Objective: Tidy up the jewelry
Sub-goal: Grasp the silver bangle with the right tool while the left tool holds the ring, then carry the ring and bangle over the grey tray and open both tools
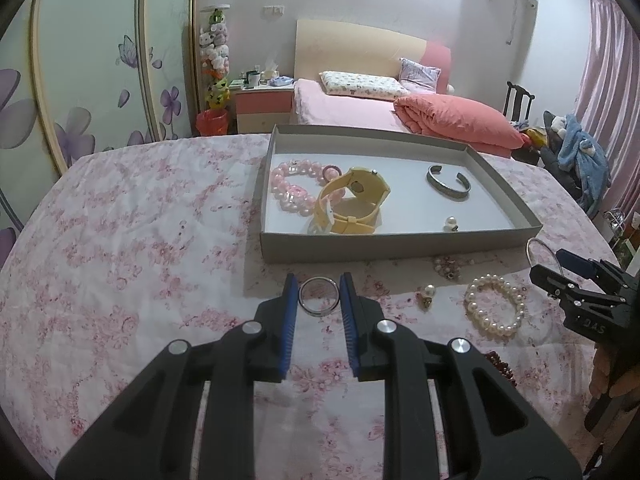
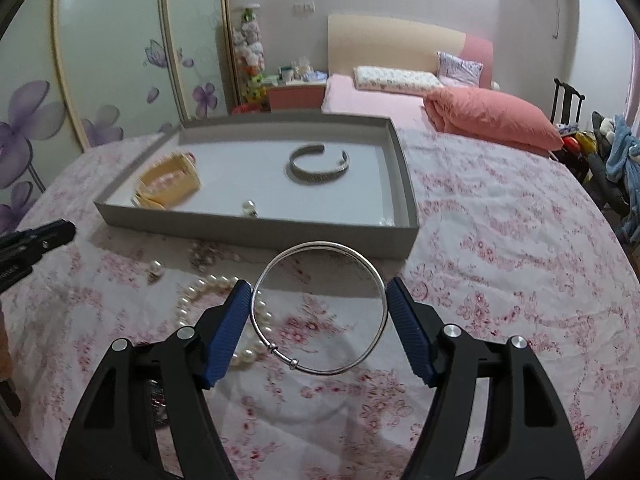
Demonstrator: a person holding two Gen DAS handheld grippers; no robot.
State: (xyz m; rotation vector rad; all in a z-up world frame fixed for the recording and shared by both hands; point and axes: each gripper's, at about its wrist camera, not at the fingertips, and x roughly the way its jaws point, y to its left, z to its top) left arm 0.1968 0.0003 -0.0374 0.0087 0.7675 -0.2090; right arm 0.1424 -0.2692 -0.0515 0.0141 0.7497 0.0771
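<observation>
My left gripper (image 1: 318,283) is shut on a small silver ring band (image 1: 316,310), held just in front of the grey box tray (image 1: 400,246). In the tray lie a pink bead bracelet (image 1: 288,189), a yellow watch (image 1: 356,200), a silver cuff (image 1: 448,186) and a pearl earring (image 1: 451,224). My right gripper (image 2: 319,292) is shut on a thin silver bangle (image 2: 320,245), which hangs above the cloth with its shadow below. The right gripper (image 1: 550,266) also shows at the right edge of the left wrist view.
On the floral tablecloth in front of the tray (image 2: 256,236) lie a white pearl bracelet (image 1: 496,304), a second pearl earring (image 1: 427,294), a small beaded brooch (image 1: 447,266) and dark red beads (image 1: 500,364). A bed and a wardrobe stand behind the table.
</observation>
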